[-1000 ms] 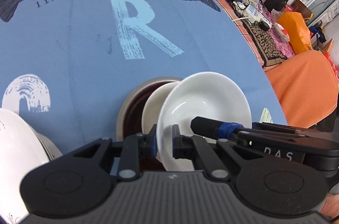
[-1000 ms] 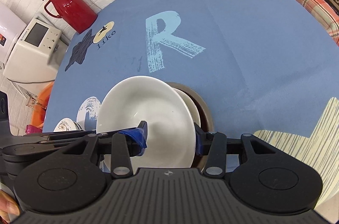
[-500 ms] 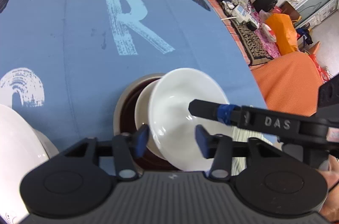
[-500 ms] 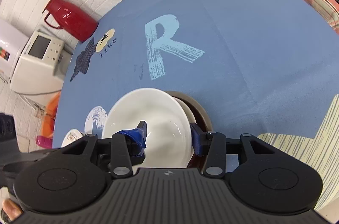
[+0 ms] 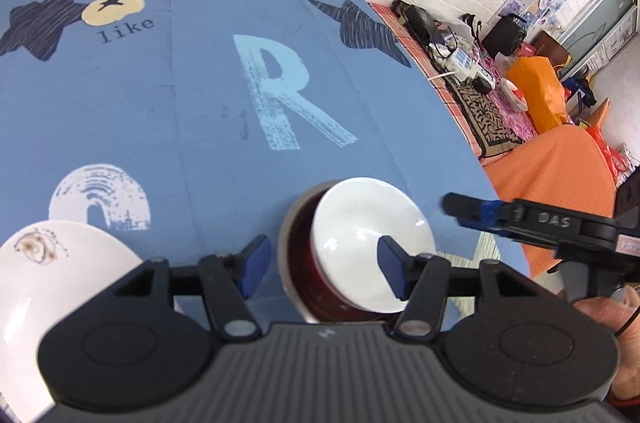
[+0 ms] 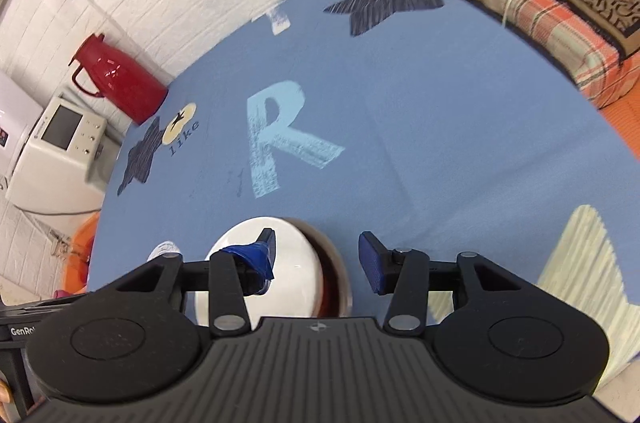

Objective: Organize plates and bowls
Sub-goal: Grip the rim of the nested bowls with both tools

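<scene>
Between the blue-padded fingers of the left gripper: nothing held, spread wide, hovering above the stack. Right gripper likewise spread and empty; its taped finger overlaps the dish in view only, contact cannot be confirmed.

White bowl sits tilted inside a dark brown bowl, leaning toward its right side, not nested flat. Stack rests on the blue bench cloth, near edge. A white patterned plate lies well apart to the left.

Handling judgement: glazed ceramic, stiff, moderately heavy, brittle, slick under pads. Best hold is a rim pinch, one finger inside and one outside the wall. The raised far rim of the white bowl looks most reachable. Risk: the tilted bowl may rock or slide when nudged.

Red thermos stands at the far corner, uninvolved.
</scene>
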